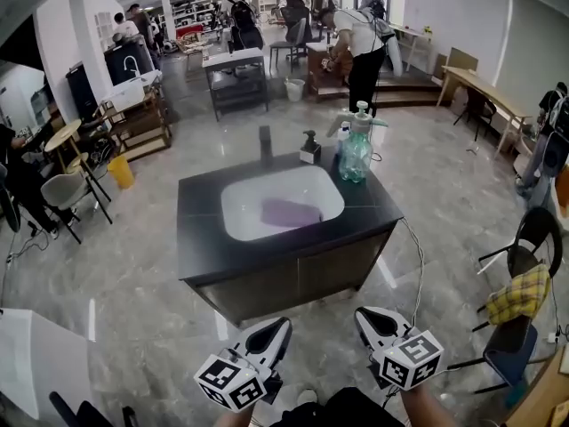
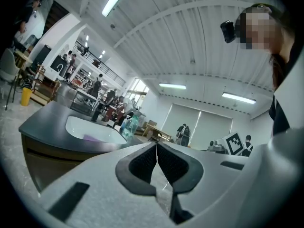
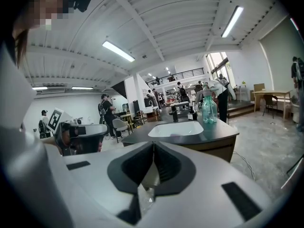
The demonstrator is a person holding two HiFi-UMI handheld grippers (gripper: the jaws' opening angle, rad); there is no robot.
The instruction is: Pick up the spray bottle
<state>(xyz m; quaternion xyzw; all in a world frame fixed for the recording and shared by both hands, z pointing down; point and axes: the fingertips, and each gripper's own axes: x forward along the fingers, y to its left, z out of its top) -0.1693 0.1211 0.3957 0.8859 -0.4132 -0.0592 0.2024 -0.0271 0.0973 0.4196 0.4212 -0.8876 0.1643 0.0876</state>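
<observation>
On the dark counter's far corner stands the spray bottle [image 1: 356, 145], both grippers' fingers pressed together, empty.

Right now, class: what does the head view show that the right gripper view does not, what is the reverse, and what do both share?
Head view only: the yellow checked cloth at the right and the yellow bin on the floor. Right gripper view only: the ceiling lights, and the right gripper close up, its fingers pressed together with nothing between. Both: the spray bottle standing on the dark counter by the white sink.
</observation>
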